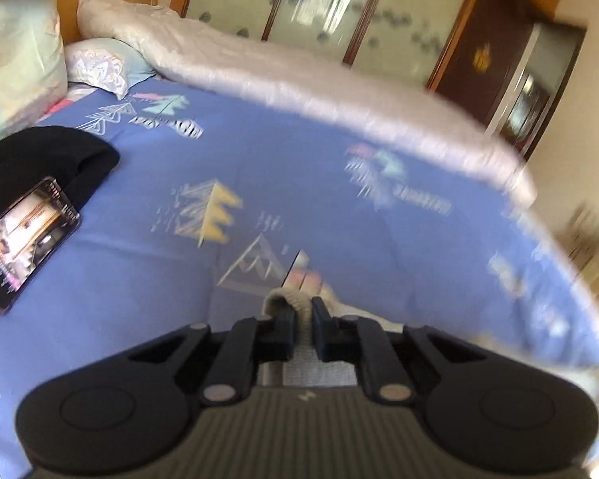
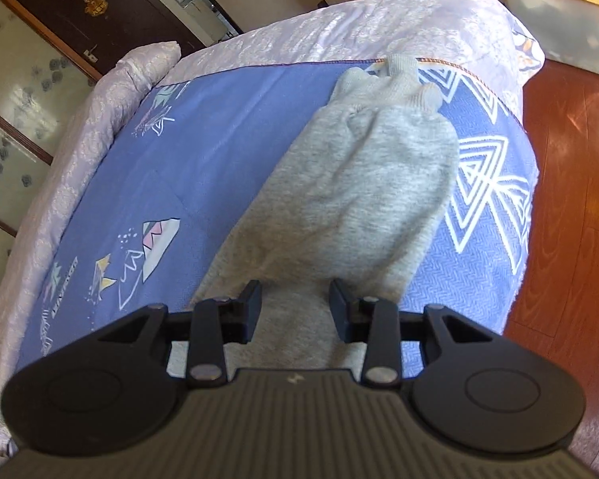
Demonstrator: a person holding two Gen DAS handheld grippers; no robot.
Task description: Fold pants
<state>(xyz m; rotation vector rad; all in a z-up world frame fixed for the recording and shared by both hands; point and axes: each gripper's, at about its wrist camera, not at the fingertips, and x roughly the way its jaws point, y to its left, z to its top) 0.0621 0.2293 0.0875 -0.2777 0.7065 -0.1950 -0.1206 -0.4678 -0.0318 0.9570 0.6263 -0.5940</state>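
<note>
1. Left claw (image 1: 302, 311) pinched nearly shut on a thin ribbed edge of the grey pants (image 2: 351, 187); little cloth in the bite, so likely to slip free under any sharp tug.
2. Right claw (image 2: 295, 295) half open just above the pants, nothing gripped, cloth showing between the jaws; closing off-centre may catch one layer only and leave the fold crooked.
3. Pants stretched lengthwise on the blue bed sheet (image 2: 227, 127), cuffs (image 2: 399, 68) lying at the far edge of the sheet; dragging could bunch the sheet beneath.
4. Phone (image 1: 24, 239) and black cap (image 1: 48, 159) lying well off to the left side; wide sweep of the lifted cloth could knock them.
</note>
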